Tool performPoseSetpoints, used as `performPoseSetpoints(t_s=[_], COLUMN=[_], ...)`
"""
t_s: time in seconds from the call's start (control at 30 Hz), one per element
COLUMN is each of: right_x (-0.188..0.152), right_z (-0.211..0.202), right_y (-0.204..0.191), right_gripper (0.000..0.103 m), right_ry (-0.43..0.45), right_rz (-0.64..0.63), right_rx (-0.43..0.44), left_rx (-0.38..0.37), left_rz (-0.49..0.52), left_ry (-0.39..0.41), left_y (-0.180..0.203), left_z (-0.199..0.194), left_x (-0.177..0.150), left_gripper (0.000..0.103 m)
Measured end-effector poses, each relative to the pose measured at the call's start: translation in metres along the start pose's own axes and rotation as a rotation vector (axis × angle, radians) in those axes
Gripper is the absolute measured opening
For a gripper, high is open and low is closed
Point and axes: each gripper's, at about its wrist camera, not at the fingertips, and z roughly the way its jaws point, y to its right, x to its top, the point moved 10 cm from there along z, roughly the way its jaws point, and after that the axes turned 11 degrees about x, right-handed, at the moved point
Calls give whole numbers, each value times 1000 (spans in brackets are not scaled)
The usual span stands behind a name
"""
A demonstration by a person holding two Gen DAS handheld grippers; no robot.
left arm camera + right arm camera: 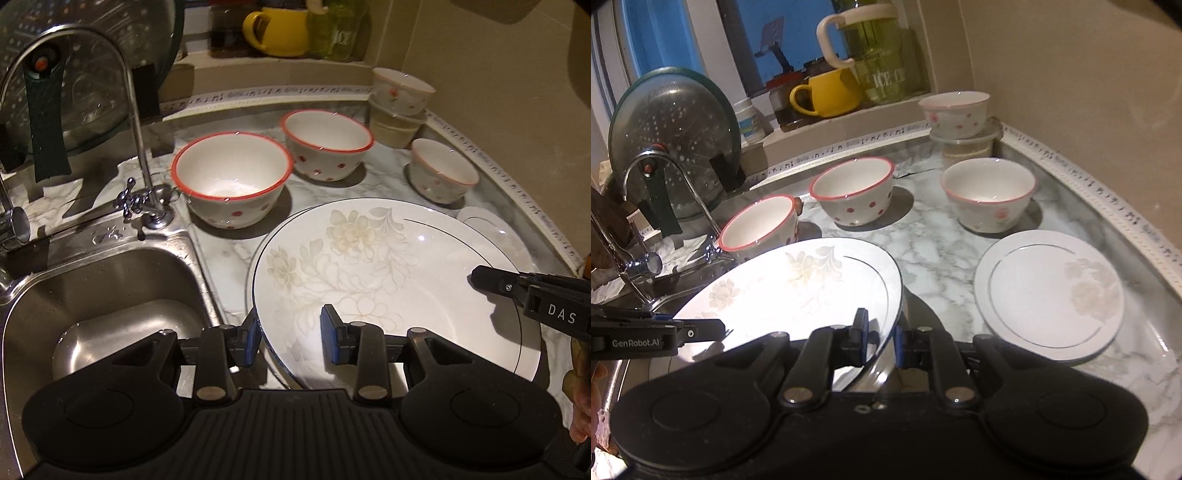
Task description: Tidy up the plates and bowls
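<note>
A large white floral plate (388, 280) is held tilted above the marble counter, also in the right wrist view (798, 291). My left gripper (291, 339) straddles its left rim with the jaws apart. My right gripper (881, 339) is shut on its right rim and shows in the left wrist view (495, 284). A smaller floral plate (1049, 295) lies flat on the counter to the right. Two red-rimmed dotted bowls (231, 179) (327, 146) and a smaller bowl (443, 170) stand behind. Another bowl (400, 92) sits on a lidded tub.
A steel sink (92, 295) with a curved tap (136, 122) lies to the left. A glass pot lid (672, 144) leans behind the tap. A yellow mug (827, 92) and a green jug (882, 62) stand on the window ledge. The wall borders the counter on the right.
</note>
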Motion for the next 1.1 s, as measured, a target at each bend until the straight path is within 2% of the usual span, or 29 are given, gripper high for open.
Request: performPoseSetpoints(t_s=[0.6,1.1], right_x=[-9,-6], right_z=[30,33], right_y=[5,14], right_gripper=[14,13], right_ry=[-43,-37], right_rz=[2,44], right_rx=[13,73], left_rx=[24,24], left_rz=[0,-10], left_ry=[-43,-40], left_y=[-5,-5], left_z=[26,35], left_x=[-6,-5], left_gripper=[32,32])
